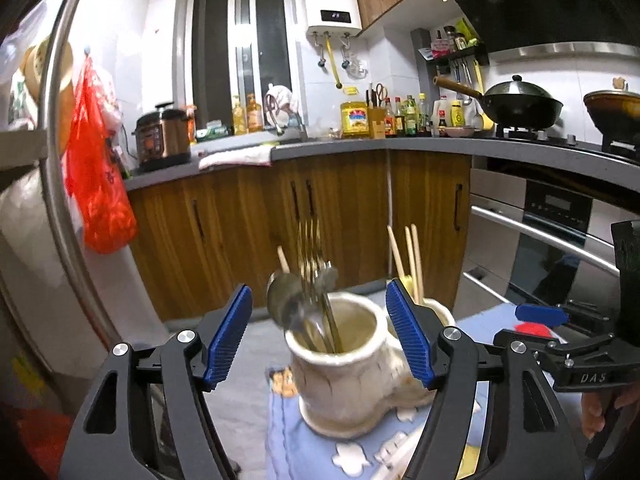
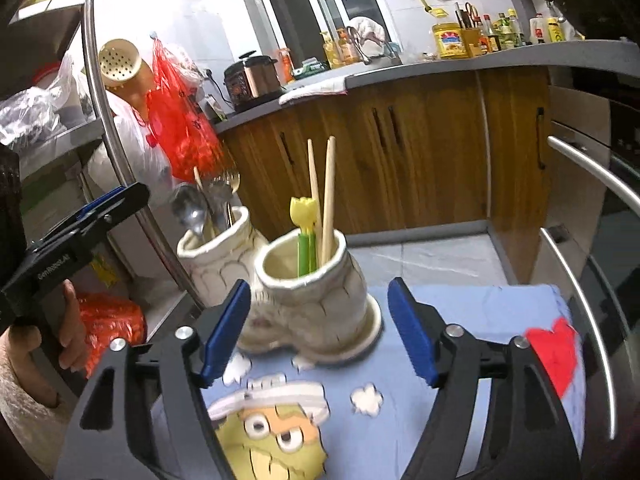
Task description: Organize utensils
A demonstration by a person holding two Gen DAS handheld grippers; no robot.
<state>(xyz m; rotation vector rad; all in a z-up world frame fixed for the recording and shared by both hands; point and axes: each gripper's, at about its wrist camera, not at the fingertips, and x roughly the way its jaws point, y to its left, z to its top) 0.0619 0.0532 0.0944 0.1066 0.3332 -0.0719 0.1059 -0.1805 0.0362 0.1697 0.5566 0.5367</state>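
- a blue cartoon cloth (image 2: 460, 320) lies under both claws and carries everything.
- the left gripper (image 1: 320, 336) stands wide open, its blue pads clear of the near cream cup (image 1: 340, 376) that sits between them and just ahead.
- the right gripper (image 2: 320, 332) is also spread open and empty; the second cream cup (image 2: 312, 300) stands just ahead between its pads, untouched.
- spoons and forks (image 1: 308, 292) stand in the left claw's cup.
- chopsticks (image 2: 326, 196) and a yellow-green utensil (image 2: 306, 236) stand in the right claw's cup.

Both grippers (image 1: 320, 336) (image 2: 320, 332) (jaws apart), empty
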